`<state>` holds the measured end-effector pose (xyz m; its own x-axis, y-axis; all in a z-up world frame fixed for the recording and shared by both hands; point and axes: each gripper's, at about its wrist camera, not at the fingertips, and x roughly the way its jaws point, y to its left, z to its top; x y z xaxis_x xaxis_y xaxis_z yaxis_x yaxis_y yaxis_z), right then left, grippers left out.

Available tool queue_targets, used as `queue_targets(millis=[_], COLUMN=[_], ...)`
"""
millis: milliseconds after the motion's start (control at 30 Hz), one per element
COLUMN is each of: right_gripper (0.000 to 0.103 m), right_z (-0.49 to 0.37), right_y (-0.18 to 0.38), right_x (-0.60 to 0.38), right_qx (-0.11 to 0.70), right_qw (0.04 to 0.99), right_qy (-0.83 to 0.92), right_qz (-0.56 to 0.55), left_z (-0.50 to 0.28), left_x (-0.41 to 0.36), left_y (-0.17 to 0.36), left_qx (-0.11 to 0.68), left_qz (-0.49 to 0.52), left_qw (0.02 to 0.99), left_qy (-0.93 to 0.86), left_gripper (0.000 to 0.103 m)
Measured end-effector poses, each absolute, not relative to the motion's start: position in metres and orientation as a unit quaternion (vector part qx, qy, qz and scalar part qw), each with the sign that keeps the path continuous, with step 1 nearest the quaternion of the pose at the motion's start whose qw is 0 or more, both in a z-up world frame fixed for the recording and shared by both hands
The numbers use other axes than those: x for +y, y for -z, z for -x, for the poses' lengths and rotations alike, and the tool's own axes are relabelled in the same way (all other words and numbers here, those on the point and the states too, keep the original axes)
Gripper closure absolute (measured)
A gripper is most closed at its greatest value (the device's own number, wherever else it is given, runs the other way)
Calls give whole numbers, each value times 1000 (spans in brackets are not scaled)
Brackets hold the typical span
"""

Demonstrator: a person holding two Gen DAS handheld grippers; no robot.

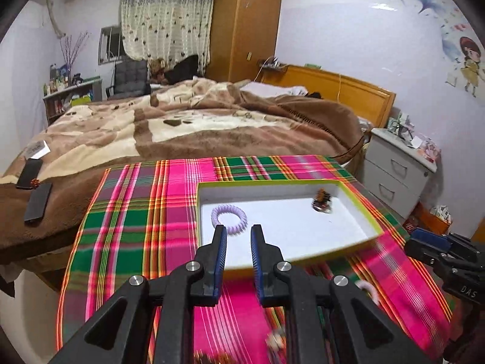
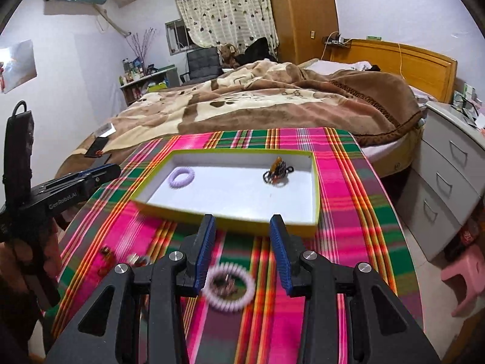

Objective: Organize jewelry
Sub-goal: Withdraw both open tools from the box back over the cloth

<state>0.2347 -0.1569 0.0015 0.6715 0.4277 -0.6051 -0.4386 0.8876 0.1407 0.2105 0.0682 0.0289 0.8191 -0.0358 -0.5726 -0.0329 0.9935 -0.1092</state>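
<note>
Your left gripper point(image 1: 238, 230) gapes narrowly, empty, over the lilac coil hair tie point(image 1: 229, 216) (inside the box point(image 1: 360, 209)); your right gripper point(image 2: 242, 221) stands wide, empty.

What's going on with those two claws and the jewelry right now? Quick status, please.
Left gripper open, empty; right gripper open, empty. Two pieces in the white box: lilac coil band, dark beaded piece. Pale coil band on plaid cloth. Nothing blocking.

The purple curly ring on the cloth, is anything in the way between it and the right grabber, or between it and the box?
Nothing visible blocks it. The purple coil ring lies on the plaid cloth just below the open, empty right gripper. Between the ring and the box is only bare cloth, then the box's low front wall to lift over.
</note>
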Motion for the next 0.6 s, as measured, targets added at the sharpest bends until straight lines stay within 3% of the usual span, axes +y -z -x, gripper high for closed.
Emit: queue_targets(millis=[600], right_gripper=[65], right_z=[-120], right_y=[14], right_x=[-167], right_qx=[329], right_qw=[914], right_qy=[-238], right_qz=[11], left_z=[-81], left_x=[32], left_y=[-13], left_qx=[291], left_qz=[44], left_qw=[956], left_qy=[11], left_gripper=[88])
